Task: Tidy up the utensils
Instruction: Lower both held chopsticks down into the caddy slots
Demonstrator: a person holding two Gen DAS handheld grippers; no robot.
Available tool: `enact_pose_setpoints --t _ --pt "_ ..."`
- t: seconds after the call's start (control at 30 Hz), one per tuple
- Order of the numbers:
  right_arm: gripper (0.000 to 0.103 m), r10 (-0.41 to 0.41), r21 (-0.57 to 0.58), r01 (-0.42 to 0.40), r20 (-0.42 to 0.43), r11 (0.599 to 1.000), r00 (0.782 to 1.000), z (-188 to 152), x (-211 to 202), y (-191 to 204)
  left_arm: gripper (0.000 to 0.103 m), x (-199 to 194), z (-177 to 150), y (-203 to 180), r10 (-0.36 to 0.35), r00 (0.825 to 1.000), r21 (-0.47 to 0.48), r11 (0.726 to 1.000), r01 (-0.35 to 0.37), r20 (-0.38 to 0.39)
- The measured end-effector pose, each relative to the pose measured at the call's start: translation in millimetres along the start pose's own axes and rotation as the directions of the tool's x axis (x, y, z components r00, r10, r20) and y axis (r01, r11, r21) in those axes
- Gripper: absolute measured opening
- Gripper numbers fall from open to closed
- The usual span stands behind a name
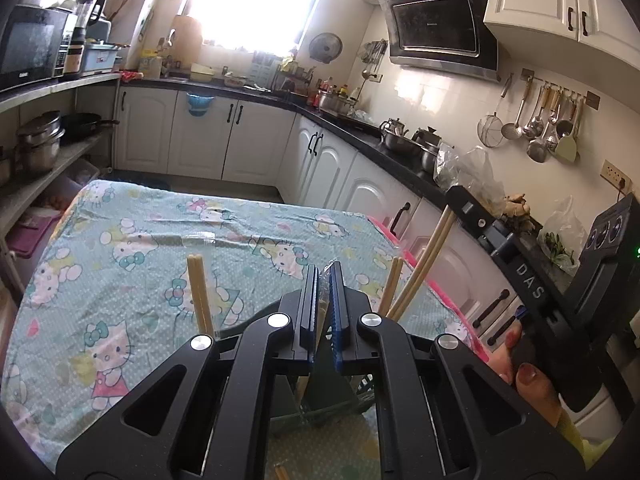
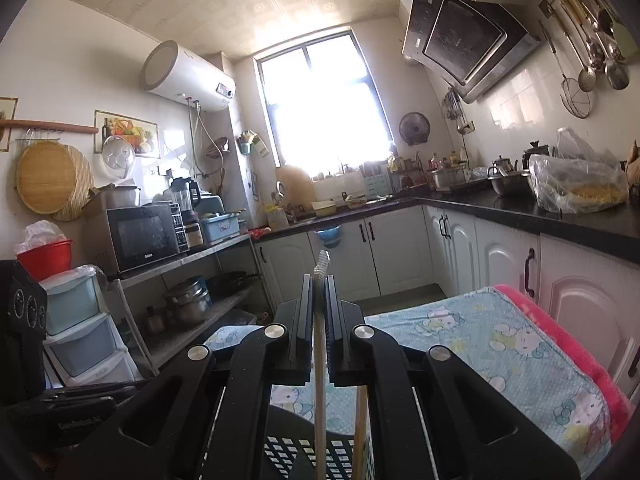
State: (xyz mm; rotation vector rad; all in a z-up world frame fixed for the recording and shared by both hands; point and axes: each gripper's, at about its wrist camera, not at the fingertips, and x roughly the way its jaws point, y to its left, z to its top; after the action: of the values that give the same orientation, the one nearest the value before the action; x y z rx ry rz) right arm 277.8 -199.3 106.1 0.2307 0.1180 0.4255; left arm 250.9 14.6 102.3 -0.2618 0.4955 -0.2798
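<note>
Left gripper (image 1: 325,280): jaws pressed together on a clear-wrapped pair of pale wooden chopsticks (image 1: 323,312), which runs down between the fingers toward the holder.
Right gripper (image 2: 319,292): likewise pinching a wrapped wooden chopstick pair (image 2: 320,380), wrapper tip poking above the fingers, stick hanging down over the holder.
Dark perforated plastic utensil holder (image 2: 296,456): directly beneath both grippers, at the near edge of the table.
Already placed: bare wooden chopsticks (image 1: 199,292) standing upright in the holder, more leaning at its right side (image 1: 416,276).
Table cover: teal cartoon-cat cloth (image 1: 160,240), pink blanket at its right edge.
Progress: apparently well along; both held pairs not yet dropped in.
</note>
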Motion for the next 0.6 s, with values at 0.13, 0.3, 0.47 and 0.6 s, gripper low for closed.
enact_pose_setpoints --t 0.13,0.3,0.47,0.6 --pt "0.005 -0.002 0.01 0.002 -0.012 1.0 1.0 -8 4 -1 0.003 0 -1 2 0.013 1.0 0.004 1.0 -0.013 0.007" --pt "0.006 -0.005 0.025 0.006 -0.028 1.0 1.0 -17 9 -4 0.003 0 -1 6 0.028 1.0 -0.001 1.0 -0.028 0.012" --pt "0.006 -0.017 0.031 0.019 -0.061 0.999 0.998 -26 13 -6 0.003 2 -3 12 0.063 0.998 -0.001 0.998 -0.063 0.013" --pt "0.006 -0.031 0.039 0.035 -0.1 0.999 0.994 -32 13 -10 0.003 3 -5 17 0.079 0.997 -0.01 0.997 -0.079 0.009"
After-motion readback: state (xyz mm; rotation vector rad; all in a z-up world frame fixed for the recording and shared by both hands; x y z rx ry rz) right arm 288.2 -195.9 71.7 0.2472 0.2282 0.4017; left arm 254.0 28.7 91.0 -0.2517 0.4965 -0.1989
